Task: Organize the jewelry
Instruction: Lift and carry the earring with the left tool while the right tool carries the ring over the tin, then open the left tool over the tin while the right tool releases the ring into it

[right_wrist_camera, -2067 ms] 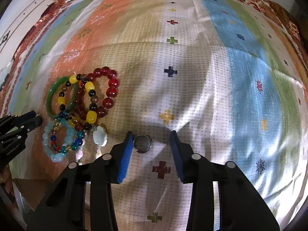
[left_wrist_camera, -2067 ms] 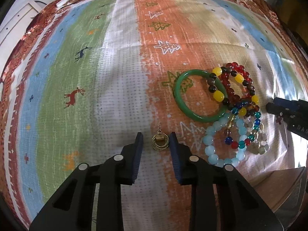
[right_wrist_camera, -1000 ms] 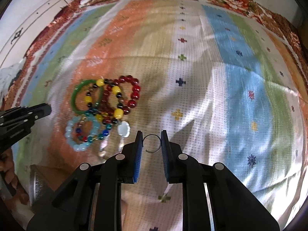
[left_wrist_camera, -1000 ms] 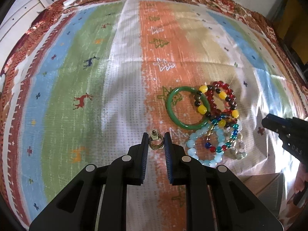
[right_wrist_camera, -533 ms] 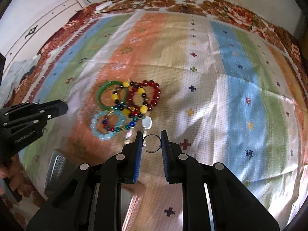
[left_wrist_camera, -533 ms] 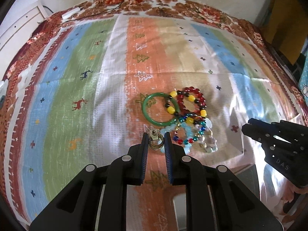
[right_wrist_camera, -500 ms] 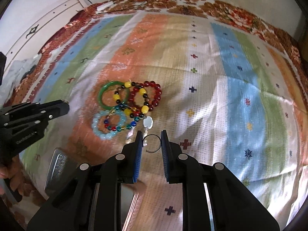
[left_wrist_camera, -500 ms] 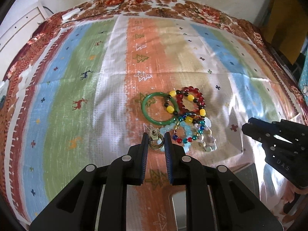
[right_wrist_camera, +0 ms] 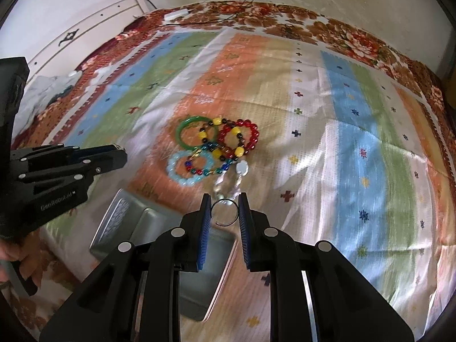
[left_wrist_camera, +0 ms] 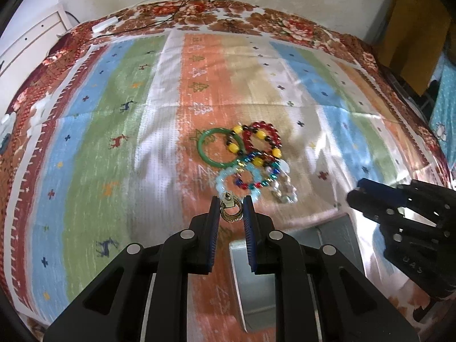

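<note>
My left gripper [left_wrist_camera: 231,210] is shut on a gold ring-shaped earring [left_wrist_camera: 231,213], held above the striped cloth. My right gripper [right_wrist_camera: 224,209] is shut on a thin silver hoop [right_wrist_camera: 225,212]. A pile of bracelets lies on the cloth ahead: a green bangle [left_wrist_camera: 208,154] [right_wrist_camera: 182,134], a red bead bracelet [left_wrist_camera: 263,138] [right_wrist_camera: 252,136], a pale blue bead bracelet [left_wrist_camera: 228,176] [right_wrist_camera: 178,168] and a crystal piece [left_wrist_camera: 286,192]. Below both grippers sits an open grey metal tin [left_wrist_camera: 256,279] [right_wrist_camera: 199,282], its lid [right_wrist_camera: 119,216] leaning to the left.
The striped, patterned cloth [left_wrist_camera: 114,171] covers a bed with a floral border. The other gripper shows at the right edge of the left wrist view [left_wrist_camera: 399,208] and at the left edge of the right wrist view [right_wrist_camera: 65,159]. White furniture [right_wrist_camera: 85,31] stands at the back left.
Both grippers have risen and drawn back from the bracelet pile with their pieces still held. The grey tin has come further into view below them.
</note>
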The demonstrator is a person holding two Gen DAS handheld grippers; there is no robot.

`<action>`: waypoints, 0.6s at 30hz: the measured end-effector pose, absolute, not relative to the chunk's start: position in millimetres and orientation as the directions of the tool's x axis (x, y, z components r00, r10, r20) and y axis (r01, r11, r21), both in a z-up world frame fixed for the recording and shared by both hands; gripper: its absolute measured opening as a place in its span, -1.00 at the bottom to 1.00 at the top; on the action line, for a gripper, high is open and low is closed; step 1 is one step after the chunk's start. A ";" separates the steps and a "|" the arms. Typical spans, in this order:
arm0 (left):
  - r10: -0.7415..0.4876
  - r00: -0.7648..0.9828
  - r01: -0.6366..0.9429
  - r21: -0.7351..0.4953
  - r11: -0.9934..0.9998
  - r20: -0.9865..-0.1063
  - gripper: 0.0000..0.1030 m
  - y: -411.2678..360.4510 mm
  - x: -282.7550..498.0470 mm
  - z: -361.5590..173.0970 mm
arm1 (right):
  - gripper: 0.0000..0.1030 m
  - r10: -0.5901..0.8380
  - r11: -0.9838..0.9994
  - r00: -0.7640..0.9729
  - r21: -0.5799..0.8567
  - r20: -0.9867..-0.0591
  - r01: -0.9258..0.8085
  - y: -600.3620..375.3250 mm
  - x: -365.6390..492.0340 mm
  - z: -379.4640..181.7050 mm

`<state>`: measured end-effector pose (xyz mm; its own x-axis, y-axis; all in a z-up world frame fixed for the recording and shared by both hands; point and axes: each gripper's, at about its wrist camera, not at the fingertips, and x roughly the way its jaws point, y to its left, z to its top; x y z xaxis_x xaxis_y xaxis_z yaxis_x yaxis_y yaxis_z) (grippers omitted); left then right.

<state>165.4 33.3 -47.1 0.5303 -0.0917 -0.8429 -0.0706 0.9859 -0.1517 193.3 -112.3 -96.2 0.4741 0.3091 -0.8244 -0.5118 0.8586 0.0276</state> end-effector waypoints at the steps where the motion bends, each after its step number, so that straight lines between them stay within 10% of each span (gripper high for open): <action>1: -0.096 0.532 -0.066 -0.154 0.986 -0.841 -0.69 31.4 162.0 -46.7 | -0.62 0.311 0.857 0.474 0.028 -0.824 -0.514 -112.2 190.2 -96.1; 18: -0.139 0.538 -0.015 -0.174 0.985 -0.831 -0.69 3.5 120.0 -48.2 | -0.61 0.361 0.840 0.442 0.081 -0.821 -0.536 -120.5 142.5 -101.3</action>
